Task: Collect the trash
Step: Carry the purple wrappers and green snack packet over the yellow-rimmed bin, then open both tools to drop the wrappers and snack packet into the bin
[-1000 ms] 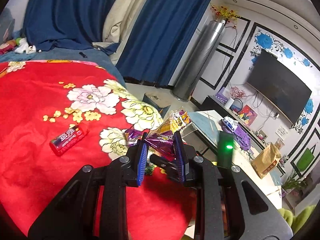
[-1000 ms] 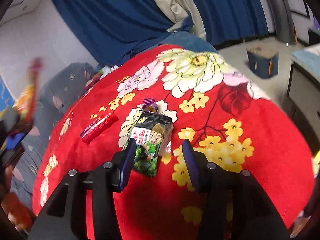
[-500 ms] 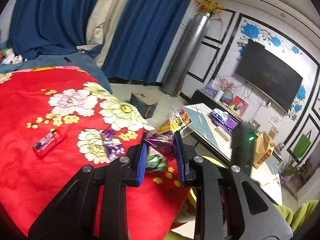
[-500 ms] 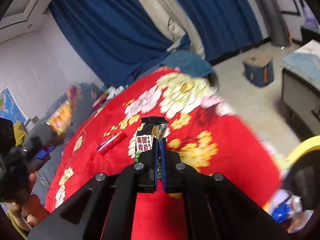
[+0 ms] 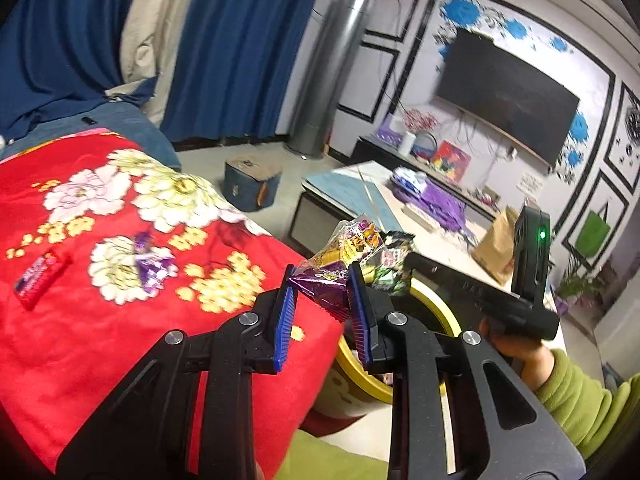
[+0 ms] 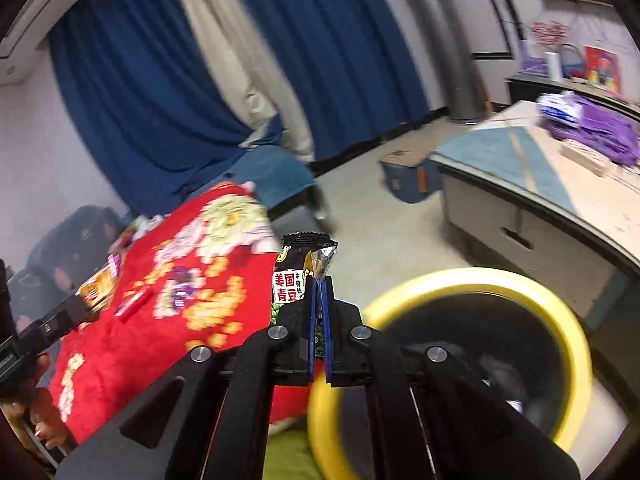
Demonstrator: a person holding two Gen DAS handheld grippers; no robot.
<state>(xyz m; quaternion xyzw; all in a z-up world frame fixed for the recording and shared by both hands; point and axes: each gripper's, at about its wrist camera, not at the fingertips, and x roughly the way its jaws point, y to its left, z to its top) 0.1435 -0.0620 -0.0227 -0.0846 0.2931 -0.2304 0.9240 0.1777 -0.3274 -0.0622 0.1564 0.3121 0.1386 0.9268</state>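
A black snack packet [image 6: 294, 276] sits mid-frame, pinched between the right gripper [image 6: 319, 300]'s closed fingers, above a yellow-rimmed bin [image 6: 560, 308] at lower right. The left gripper [image 5: 322, 296] clamps purple and gold wrappers [image 5: 340, 264] centre-frame, beside a red floral blanket [image 5: 80, 344].

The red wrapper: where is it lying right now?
In the left wrist view the red wrapper lies far left on the red floral blanket, left of the loose purple wrapper.

I am clamping a purple snack wrapper [image 5: 329, 289] between my left gripper [image 5: 322, 300] pads, yellow-rimmed bin [image 5: 434, 308] lying just beyond them.
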